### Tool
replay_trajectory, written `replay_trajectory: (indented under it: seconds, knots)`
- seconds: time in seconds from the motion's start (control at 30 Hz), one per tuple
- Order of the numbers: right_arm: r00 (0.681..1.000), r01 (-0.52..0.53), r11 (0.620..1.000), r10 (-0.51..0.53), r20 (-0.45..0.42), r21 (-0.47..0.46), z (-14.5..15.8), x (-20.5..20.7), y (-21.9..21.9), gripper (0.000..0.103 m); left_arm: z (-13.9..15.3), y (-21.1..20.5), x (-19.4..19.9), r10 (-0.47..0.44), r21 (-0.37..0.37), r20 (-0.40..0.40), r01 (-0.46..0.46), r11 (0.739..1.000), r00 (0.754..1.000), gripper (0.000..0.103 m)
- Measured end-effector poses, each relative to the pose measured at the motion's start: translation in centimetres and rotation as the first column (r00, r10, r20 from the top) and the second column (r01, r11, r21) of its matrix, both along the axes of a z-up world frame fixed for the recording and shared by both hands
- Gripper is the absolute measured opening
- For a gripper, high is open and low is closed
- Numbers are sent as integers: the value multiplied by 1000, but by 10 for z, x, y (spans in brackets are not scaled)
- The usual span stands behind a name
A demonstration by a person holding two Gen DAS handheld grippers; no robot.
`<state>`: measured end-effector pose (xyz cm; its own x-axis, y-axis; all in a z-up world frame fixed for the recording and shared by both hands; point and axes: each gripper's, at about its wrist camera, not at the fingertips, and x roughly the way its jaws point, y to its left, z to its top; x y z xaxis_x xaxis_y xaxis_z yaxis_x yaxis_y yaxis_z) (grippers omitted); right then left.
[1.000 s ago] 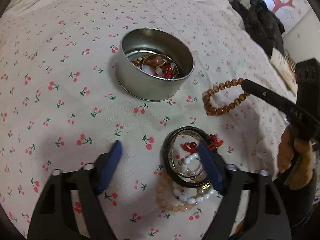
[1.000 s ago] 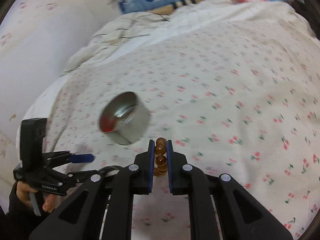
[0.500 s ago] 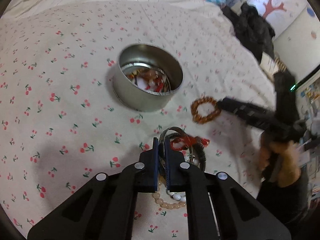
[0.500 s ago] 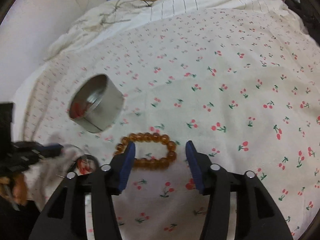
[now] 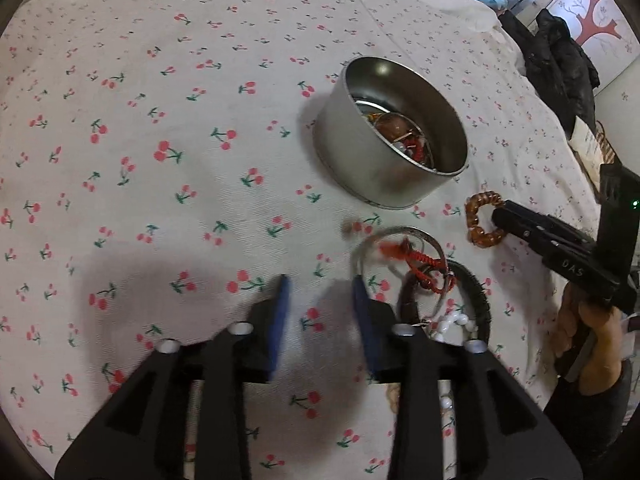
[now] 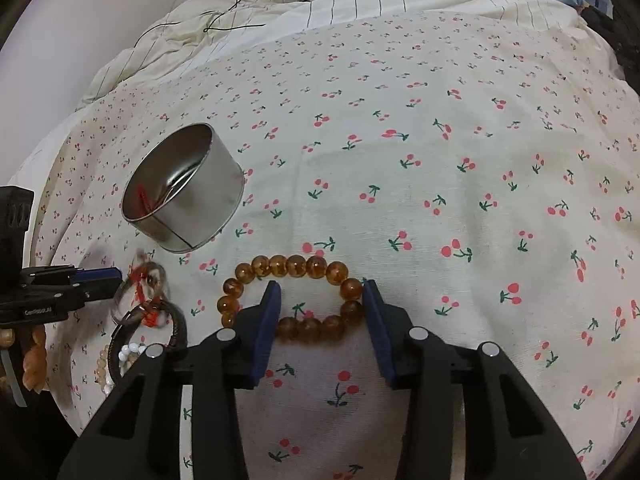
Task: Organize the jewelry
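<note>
A round metal tin (image 5: 390, 152) with several pieces in it stands on the cherry-print sheet (image 5: 180, 140). My left gripper (image 5: 320, 292) has its jaws opening, and only bare cloth shows between them. Just right of it lies a blurred silver ring with a red cord (image 5: 404, 250), on a pile with a black band (image 5: 470, 292) and white beads (image 5: 452, 322). The amber bead bracelet (image 6: 288, 266) lies flat. My right gripper (image 6: 320, 300) is over it with its jaws closing, one finger inside the loop and one outside. The near beads sit between the pads, which do not clearly press on them.
A person's hand (image 5: 588, 340) holds the right gripper at the right edge of the left wrist view. Dark clothing (image 5: 560, 60) lies beyond the tin. In the right wrist view the tin (image 6: 188, 196) stands left of the bracelet, and a striped quilt (image 6: 340, 4) with a thin black cable bunches behind.
My left gripper shut at the silver ring, then opened and shifted left of the pile. My right gripper let the amber bracelet drop onto the sheet, sank over it and has narrowed.
</note>
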<state>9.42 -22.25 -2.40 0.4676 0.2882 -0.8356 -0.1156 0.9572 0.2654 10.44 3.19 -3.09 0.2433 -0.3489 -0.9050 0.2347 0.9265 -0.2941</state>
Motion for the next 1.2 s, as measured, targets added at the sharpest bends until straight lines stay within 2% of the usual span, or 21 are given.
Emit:
replay_trajectory:
  seconds: [0.07, 0.17, 0.27, 0.4, 0.5, 0.57, 0.67, 0.7, 0.8, 0.87, 1.0, 1.07, 1.13, 1.17, 1.2]
  knots:
    - [1000, 5, 1000, -5, -3, 13, -1, 0, -2, 40, -2, -4, 1, -7, -5, -1, 7, 1000, 1000, 48]
    - [1000, 9, 1000, -8, -2, 12, -1, 1, -2, 36, -5, -12, 0, -17, -4, 4, 17, 1000, 1000, 55]
    - [1000, 6, 1000, -6, -4, 1, -1, 2, -1, 36, -3, -8, 0, 1, -83, -23, -3, 997, 1000, 66]
    - [1000, 7, 1000, -7, -8, -3, -1, 2, -1, 36, -2, 9, 7, 68, -225, -93, -87, 970, 993, 68]
    - [1000, 8, 1000, -8, -10, -2, -2, 3, 0, 37, -2, 12, 10, 73, -259, -108, -99, 961, 991, 69]
    - [1000, 6, 1000, -6, -11, -3, -3, 4, 1, 37, -7, 8, 10, 48, -305, -145, -90, 948, 988, 69]
    - [1000, 5, 1000, -5, -12, -2, -3, 4, 2, 37, -5, -5, 7, 14, -309, -140, -57, 949, 990, 69]
    - [1000, 4, 1000, -4, -12, -1, -3, 4, 2, 37, -2, -9, 5, 4, -331, -141, -51, 942, 990, 69]
    - [1000, 3, 1000, -3, -13, -1, -4, 5, 2, 37, 3, -25, -1, -22, -333, -127, -22, 943, 992, 54]
    - [1000, 2, 1000, -3, -13, -7, -4, 5, 3, 37, -2, -33, -2, -44, -323, -142, -5, 946, 989, 37]
    - [1000, 3, 1000, -3, -13, -9, -4, 5, 5, 37, -11, -38, -3, -25, -285, -146, -18, 958, 989, 25]
    - [1000, 4, 1000, -4, -11, -7, -5, 5, 5, 37, -12, -37, -1, -6, -275, -138, -33, 961, 990, 12]
    - [1000, 4, 1000, -4, -7, -3, -4, 5, 4, 37, -10, -33, 0, 6, -273, -120, -39, 961, 993, 7]
    - [1000, 5, 1000, -5, -5, 3, -4, 4, 3, 36, -7, -32, 0, 11, -276, -106, -40, 960, 994, 5]
    - [1000, 7, 1000, -7, -3, 10, -3, 4, 2, 24, -1, -29, -1, 7, -290, -91, -33, 956, 996, 5]
